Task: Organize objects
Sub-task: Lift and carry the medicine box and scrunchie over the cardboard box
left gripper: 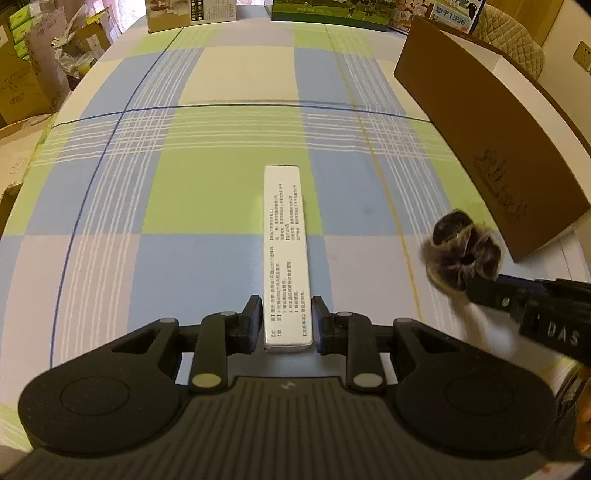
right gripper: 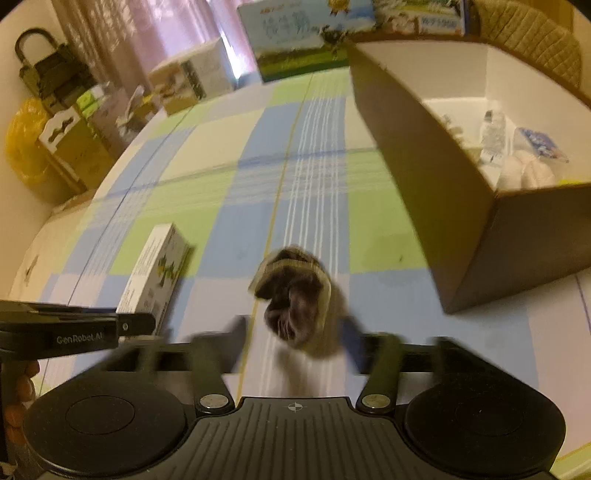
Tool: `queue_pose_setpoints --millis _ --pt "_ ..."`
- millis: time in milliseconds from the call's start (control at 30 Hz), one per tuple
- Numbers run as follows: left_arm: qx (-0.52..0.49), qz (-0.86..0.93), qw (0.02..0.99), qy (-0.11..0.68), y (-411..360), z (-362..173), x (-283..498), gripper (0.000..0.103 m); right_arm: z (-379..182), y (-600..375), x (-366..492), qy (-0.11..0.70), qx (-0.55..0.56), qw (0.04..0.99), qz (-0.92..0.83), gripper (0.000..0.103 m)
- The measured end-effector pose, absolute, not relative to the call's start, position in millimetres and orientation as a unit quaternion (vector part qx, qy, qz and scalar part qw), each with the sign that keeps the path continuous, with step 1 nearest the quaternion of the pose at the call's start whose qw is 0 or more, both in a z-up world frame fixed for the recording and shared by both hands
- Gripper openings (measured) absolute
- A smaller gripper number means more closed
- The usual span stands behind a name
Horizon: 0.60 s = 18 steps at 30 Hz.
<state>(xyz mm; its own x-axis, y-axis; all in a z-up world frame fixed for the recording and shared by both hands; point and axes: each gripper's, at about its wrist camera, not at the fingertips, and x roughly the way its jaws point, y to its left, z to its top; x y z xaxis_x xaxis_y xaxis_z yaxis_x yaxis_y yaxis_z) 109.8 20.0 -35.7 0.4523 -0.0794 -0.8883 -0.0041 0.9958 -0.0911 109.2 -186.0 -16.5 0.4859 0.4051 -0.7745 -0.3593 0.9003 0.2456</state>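
A long white box [left gripper: 286, 254] with printed text lies on the checked tablecloth, its near end between the fingers of my left gripper [left gripper: 286, 317]; the jaws look closed against its sides. It also shows in the right wrist view [right gripper: 155, 273]. My right gripper [right gripper: 293, 332] is blurred and holds a dark furry scrunchie [right gripper: 291, 295] between its fingers, above the cloth. The scrunchie [left gripper: 461, 254] shows at the right in the left wrist view, just in front of the brown cardboard box [left gripper: 480, 122].
The open cardboard box [right gripper: 461, 206] at the right holds several wrapped items. Printed cartons [left gripper: 328, 11] stand along the table's far edge. Stacked boxes and bags [right gripper: 55, 122] sit on the floor to the left.
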Motion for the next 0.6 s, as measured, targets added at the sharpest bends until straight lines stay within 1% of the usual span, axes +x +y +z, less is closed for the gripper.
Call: queue_pose_setpoints --millis 133,400,467,567,600 --pt "-0.039 -0.022 0.853 0.520 15 -36 120 0.029 -19 -177 119 0.459 0.011 0.860 0.224 0.065" --pt "-0.025 -0.018 0.854 0.519 9 -40 140 0.029 -31 -169 131 0.469 0.008 0.855 0.220 0.063" --pt "-0.021 -0.017 0.853 0.521 8 -42 144 0.029 -34 -167 133 0.471 0.003 0.854 0.223 0.053" --pt "-0.016 -0.017 0.853 0.522 6 -45 146 0.029 -38 -165 136 0.477 -0.006 0.850 0.223 0.043" --pt "-0.014 -0.017 0.852 0.522 6 -46 147 0.029 -38 -165 136 0.476 -0.007 0.850 0.225 0.042"
